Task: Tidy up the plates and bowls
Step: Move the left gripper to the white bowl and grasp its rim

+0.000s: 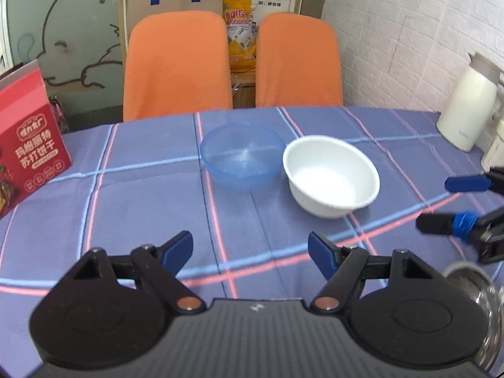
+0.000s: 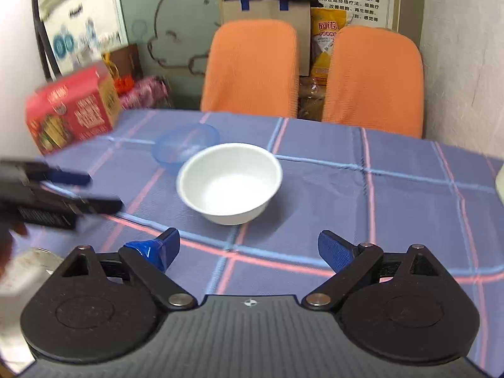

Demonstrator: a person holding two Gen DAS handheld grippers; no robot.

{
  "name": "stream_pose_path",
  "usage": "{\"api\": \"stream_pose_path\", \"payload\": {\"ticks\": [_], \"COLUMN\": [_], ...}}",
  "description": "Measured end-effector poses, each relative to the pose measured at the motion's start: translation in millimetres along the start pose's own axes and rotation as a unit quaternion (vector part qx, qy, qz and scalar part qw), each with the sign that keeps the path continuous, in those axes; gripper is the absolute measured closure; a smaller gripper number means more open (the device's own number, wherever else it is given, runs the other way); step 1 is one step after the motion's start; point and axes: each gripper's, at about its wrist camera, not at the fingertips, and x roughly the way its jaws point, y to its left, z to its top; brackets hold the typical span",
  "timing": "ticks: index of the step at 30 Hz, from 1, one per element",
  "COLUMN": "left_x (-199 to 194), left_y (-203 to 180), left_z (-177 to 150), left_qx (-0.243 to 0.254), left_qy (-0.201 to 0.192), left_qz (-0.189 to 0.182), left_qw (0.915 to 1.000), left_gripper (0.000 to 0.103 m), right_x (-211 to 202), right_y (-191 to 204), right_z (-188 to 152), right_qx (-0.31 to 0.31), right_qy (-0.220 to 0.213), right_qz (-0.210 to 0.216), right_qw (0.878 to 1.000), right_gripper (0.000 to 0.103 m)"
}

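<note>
Grippers first: my left gripper (image 1: 250, 253) is spread wide and holds nothing, and my right gripper (image 2: 249, 250) is equally wide and bare. From the right wrist, the white bowl (image 2: 229, 182) sits at twelve o'clock on the plaid tablecloth (image 2: 393, 195), with the translucent blue bowl (image 2: 186, 146) at eleven, just beside it. I judge the risks as a thin rim slipping from the pads, or nudging the neighbouring bowl toward the red cracker box (image 2: 71, 107).

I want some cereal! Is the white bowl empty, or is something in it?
Empty. The white bowl stands upright on the checked tablecloth, and both views show only its bare white inside.
</note>
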Motion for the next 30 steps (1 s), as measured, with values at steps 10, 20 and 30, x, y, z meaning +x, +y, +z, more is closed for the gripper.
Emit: {"api": "stream_pose_path", "payload": {"ticks": [10, 20, 30], "left_x": [52, 72, 89], "left_y": [-10, -8, -18], "left_z": [65, 67, 52], "left_qx": [-0.024, -0.054, -0.089], "left_qy": [0.027, 0.03, 0.087], "left_qz": [-0.077, -0.094, -0.119], "left_qw": [0.9964, 0.9936, 0.9852], "left_gripper": [0.029, 0.029, 0.029], "right_x": [27, 44, 64], "right_y": [-8, -31, -21], "right_z": [7, 1, 17], "right_qx": [-0.051, -0.007, -0.062], "right_qy": [0.046, 0.056, 0.074], "right_qz": [0.004, 0.007, 0.012], "right_qw": [0.998, 0.998, 0.995], "right_gripper": [0.021, 0.021, 0.021]}}
